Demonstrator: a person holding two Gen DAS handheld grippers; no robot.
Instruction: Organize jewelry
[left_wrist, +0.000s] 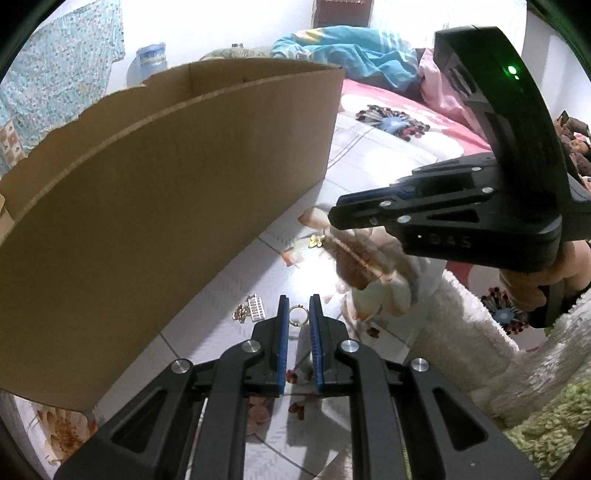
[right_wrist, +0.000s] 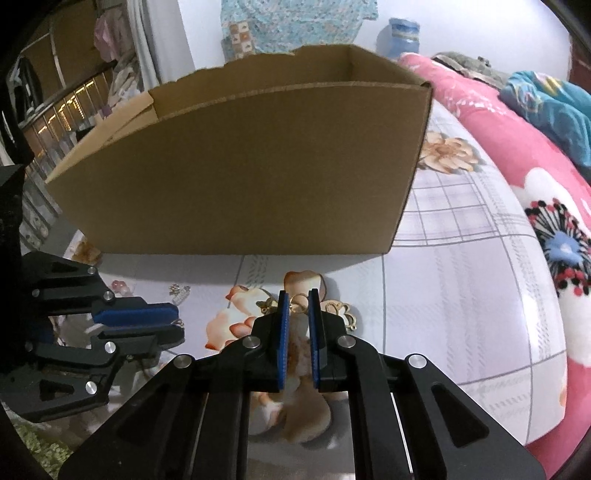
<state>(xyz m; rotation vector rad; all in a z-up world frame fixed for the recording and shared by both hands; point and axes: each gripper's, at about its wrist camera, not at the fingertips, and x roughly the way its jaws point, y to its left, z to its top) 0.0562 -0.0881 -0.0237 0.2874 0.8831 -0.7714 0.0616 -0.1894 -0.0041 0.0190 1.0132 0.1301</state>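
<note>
The left tool (left_wrist: 300, 308) is clenched on a gold ring (left_wrist: 297, 316) low over the bed sheet (left_wrist: 369, 162). The right tool (right_wrist: 298, 303) grasps a gold earring (right_wrist: 297, 302). Other jewelry (left_wrist: 251, 309) lies beside, before the cardboard box (right_wrist: 236, 166).

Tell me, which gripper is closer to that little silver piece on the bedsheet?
Left. The left gripper has its tips just right of the silver piece; the right gripper hangs farther off, up and to the right, gripping a gold earring.
</note>
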